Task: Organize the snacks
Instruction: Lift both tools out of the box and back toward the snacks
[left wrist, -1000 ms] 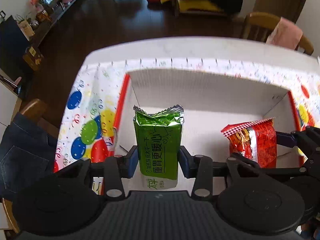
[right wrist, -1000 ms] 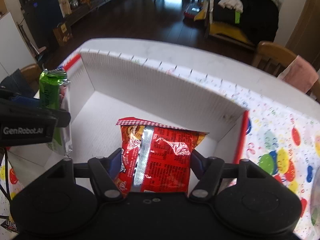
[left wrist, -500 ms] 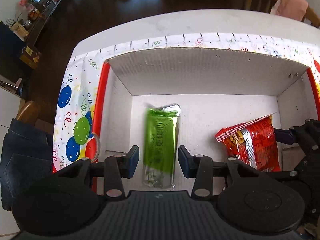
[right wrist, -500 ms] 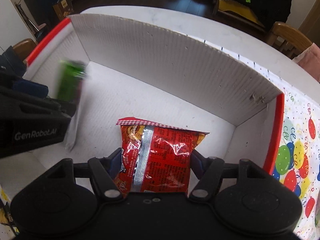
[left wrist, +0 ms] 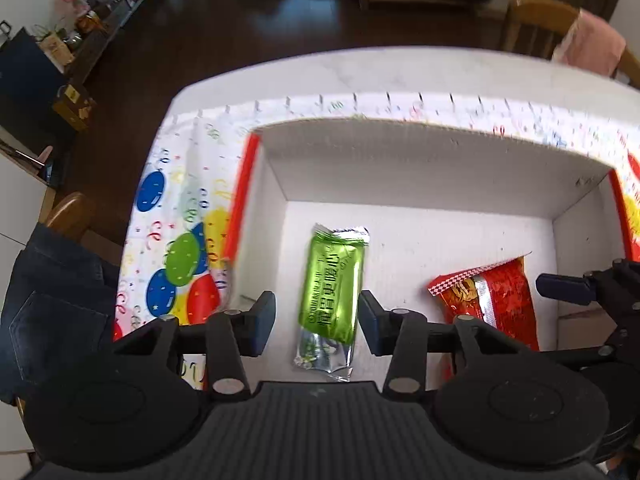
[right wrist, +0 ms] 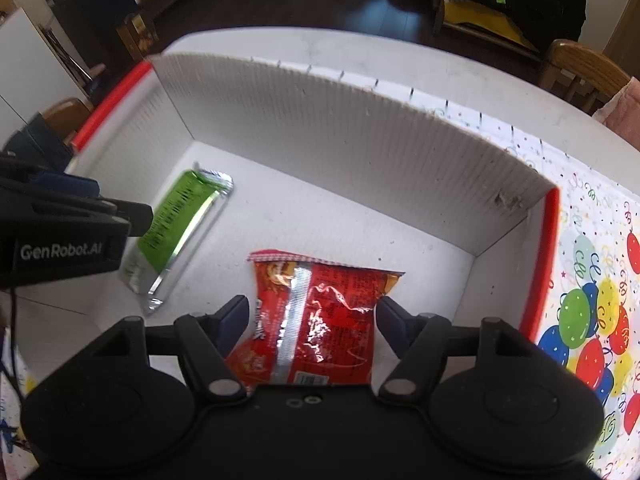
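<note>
A green snack packet (left wrist: 334, 292) lies flat on the floor of the white cardboard box (left wrist: 420, 168), also in the right wrist view (right wrist: 176, 228). My left gripper (left wrist: 318, 322) is open above it, jaws clear of the packet. A red snack bag (right wrist: 316, 316) lies in the box to the right, also in the left wrist view (left wrist: 490, 304). My right gripper (right wrist: 312, 320) has its jaws apart, with small gaps to the red bag on both sides. The left gripper's body (right wrist: 60, 236) shows at the left of the right wrist view.
The box has red-edged side walls (right wrist: 540, 272) and sits on a balloon-print cloth (left wrist: 176, 248) over a white table (left wrist: 360, 76). Wooden chairs (left wrist: 540, 24) stand behind the table. Jeans (left wrist: 44, 300) hang on a chair at left.
My left gripper opened and the green packet dropped flat onto the box floor. My right gripper opened and the red bag now lies on the floor. Both grippers rose slightly.
</note>
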Demonstrator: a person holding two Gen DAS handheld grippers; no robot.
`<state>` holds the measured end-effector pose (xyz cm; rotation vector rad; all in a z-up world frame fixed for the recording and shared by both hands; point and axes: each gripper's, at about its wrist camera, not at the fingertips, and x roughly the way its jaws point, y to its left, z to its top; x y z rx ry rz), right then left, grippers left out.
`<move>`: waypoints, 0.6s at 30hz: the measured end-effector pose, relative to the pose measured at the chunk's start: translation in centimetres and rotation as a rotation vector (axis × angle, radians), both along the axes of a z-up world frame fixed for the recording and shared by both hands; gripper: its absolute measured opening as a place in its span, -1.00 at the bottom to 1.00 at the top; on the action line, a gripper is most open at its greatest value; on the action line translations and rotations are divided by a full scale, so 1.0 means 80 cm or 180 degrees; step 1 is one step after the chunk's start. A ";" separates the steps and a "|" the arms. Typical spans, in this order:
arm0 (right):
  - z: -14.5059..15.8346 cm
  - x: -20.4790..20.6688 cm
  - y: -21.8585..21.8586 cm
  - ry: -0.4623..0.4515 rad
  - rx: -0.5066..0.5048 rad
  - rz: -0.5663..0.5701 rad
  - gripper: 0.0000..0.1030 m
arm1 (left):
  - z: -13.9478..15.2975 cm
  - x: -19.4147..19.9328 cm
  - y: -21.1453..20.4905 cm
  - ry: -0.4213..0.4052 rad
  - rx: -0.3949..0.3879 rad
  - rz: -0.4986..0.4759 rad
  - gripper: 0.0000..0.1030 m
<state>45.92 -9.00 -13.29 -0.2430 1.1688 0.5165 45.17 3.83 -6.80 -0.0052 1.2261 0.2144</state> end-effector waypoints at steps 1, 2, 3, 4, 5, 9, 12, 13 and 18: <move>0.005 -0.003 -0.002 -0.0029 0.0033 -0.0026 0.37 | 0.005 -0.006 0.003 -0.0057 -0.0032 0.0015 -0.09; 0.012 -0.007 -0.005 -0.0072 0.0063 -0.0070 0.40 | 0.010 -0.012 0.005 -0.0104 -0.0054 0.0025 -0.09; 0.018 -0.011 -0.009 -0.0113 0.0093 -0.0104 0.44 | 0.015 -0.017 0.007 -0.0152 -0.0074 0.0026 -0.08; 0.024 -0.015 -0.012 -0.0147 0.0109 -0.0127 0.45 | 0.020 -0.024 0.009 -0.0214 -0.0108 0.0015 -0.08; 0.029 -0.019 -0.014 -0.0185 0.0121 -0.0146 0.46 | 0.025 -0.029 0.011 -0.0267 -0.0132 0.0007 -0.07; 0.054 -0.043 -0.028 -0.0351 0.0144 -0.0286 0.50 | 0.046 -0.058 0.016 -0.0501 -0.0251 -0.0040 -0.01; 0.072 -0.065 -0.037 -0.0452 0.0200 -0.0445 0.53 | 0.063 -0.080 0.019 -0.0660 -0.0308 -0.0144 -0.01; 0.078 -0.073 -0.039 -0.0487 0.0226 -0.0478 0.55 | 0.069 -0.088 0.020 -0.0712 -0.0311 -0.0174 -0.01; 0.106 -0.115 -0.046 -0.0696 0.0356 -0.0611 0.67 | 0.093 -0.127 0.025 -0.0915 -0.0379 -0.0290 0.08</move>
